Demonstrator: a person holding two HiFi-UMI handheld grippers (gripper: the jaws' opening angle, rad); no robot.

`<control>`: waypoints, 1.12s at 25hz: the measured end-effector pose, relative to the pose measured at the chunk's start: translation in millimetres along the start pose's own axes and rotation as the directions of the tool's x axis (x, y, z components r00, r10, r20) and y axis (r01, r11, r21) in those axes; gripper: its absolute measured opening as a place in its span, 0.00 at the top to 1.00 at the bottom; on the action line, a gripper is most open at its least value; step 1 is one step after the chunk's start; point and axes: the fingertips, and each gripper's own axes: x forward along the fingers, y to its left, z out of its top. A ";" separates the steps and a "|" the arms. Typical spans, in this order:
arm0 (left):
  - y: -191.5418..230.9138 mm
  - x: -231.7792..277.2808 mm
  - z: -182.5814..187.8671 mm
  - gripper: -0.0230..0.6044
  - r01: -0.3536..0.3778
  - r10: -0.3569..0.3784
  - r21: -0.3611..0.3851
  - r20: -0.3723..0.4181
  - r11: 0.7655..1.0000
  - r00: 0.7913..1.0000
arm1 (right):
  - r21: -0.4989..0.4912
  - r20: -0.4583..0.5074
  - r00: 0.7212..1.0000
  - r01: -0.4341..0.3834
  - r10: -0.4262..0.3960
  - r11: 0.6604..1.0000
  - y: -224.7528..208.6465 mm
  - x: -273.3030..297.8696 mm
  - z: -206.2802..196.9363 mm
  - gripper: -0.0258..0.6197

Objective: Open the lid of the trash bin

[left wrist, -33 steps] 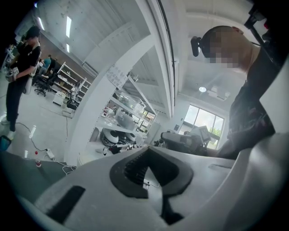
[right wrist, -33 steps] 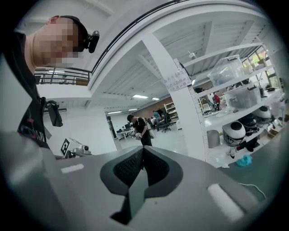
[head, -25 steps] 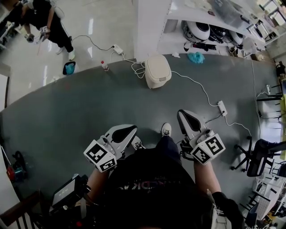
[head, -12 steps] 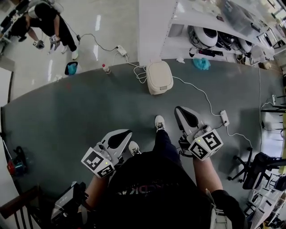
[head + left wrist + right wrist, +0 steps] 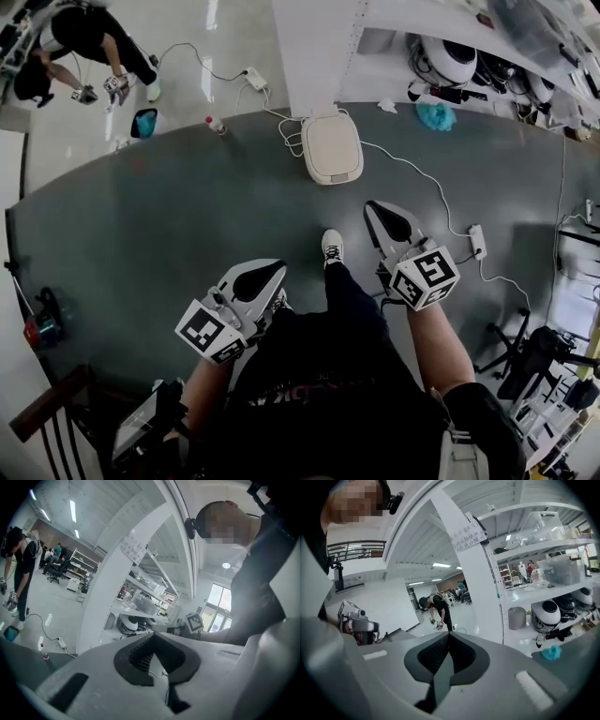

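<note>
The white trash bin (image 5: 332, 148) stands on the grey floor mat beside a white pillar, its lid down. Both grippers are held at waist height well short of it, pointing towards it. My left gripper (image 5: 277, 271) is shut with nothing in it, low at the left. My right gripper (image 5: 377, 209) is shut too and empty, and is the nearer one to the bin. In the left gripper view the jaws (image 5: 153, 635) meet at the tip, and the same holds in the right gripper view (image 5: 448, 634). Neither gripper view shows the bin.
White cables and a power strip (image 5: 477, 241) trail over the mat right of the bin. A second strip (image 5: 254, 78) and a small bottle (image 5: 216, 124) lie to its left. Shelving with white devices (image 5: 450, 58) stands behind it. Another person (image 5: 89, 42) bends far left. A chair (image 5: 530, 361) sits at the right.
The person has stepped forward towards the bin, and the view now looks more steeply down on it. The right gripper has moved closer to the bin. Both grippers stay shut.
</note>
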 end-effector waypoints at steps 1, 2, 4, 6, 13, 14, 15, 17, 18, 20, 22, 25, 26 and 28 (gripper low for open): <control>3.7 9.3 -0.5 0.96 -0.005 0.005 -0.005 -0.005 1.000 1.000 | 0.014 -0.012 1.000 -0.003 0.003 1.000 -10.0 6.7 -5.0 0.95; 7.7 19.5 -0.9 0.96 -0.009 0.009 -0.008 -0.008 1.000 1.000 | 0.028 -0.022 1.000 -0.006 0.007 1.000 -20.1 13.4 -9.7 0.95; 14.1 39.7 -1.3 0.96 -0.011 0.011 -0.021 -0.014 1.000 1.000 | 0.055 -0.040 0.999 -0.012 0.014 0.998 -38.6 26.5 -18.4 0.95; 17.8 56.4 -1.4 0.96 -0.009 0.008 -0.037 -0.025 0.999 1.000 | 0.075 -0.060 0.998 -0.018 0.023 0.997 -54.3 39.8 -27.4 0.95; 30.1 101.5 -13.7 0.96 -0.007 0.005 -0.044 -0.039 0.999 0.999 | 0.105 -0.143 0.990 0.008 0.007 0.994 -115.7 87.6 -79.1 0.95; 33.3 105.8 -18.7 0.96 -0.012 0.010 -0.050 -0.045 0.999 0.999 | 0.107 -0.160 0.987 0.017 0.001 0.994 -124.2 94.7 -91.5 0.95; 37.2 109.7 -23.7 0.96 -0.016 0.013 -0.055 -0.051 0.998 0.999 | 0.108 -0.177 0.984 0.025 -0.006 0.994 -132.3 102.1 -104.4 0.95; 44.1 116.0 -32.0 0.96 -0.026 0.022 -0.064 -0.057 0.998 0.998 | 0.104 -0.216 0.976 0.041 -0.018 0.994 -146.3 116.0 -130.3 0.95; 46.9 118.7 -35.5 0.96 -0.031 0.027 -0.068 -0.058 0.997 0.998 | 0.099 -0.235 0.972 0.048 -0.024 0.994 -152.6 122.4 -143.3 0.95; 52.2 124.7 -44.9 0.96 -0.037 0.033 -0.075 -0.057 0.997 0.998 | 0.098 -0.274 0.961 0.065 -0.036 0.993 -165.9 135.2 -171.6 0.95; 57.9 132.0 -57.8 0.96 -0.035 0.030 -0.075 -0.061 0.997 0.998 | 0.106 -0.312 0.949 0.085 -0.049 0.991 -180.5 148.9 -201.5 0.95; 65.7 142.7 -76.9 0.96 -0.033 0.027 -0.080 -0.072 0.996 0.997 | 0.126 -0.365 0.928 0.124 -0.070 0.984 -201.8 167.7 -242.4 0.95; 67.7 144.9 -82.5 0.96 -0.036 0.029 -0.087 -0.077 0.996 0.997 | 0.143 -0.381 0.922 0.140 -0.076 0.980 -208.0 173.0 -254.9 0.95; 71.3 147.0 -94.0 0.96 -0.045 0.036 -0.101 -0.092 0.994 0.995 | 0.176 -0.413 0.907 0.174 -0.088 0.969 -219.8 182.9 -280.4 0.95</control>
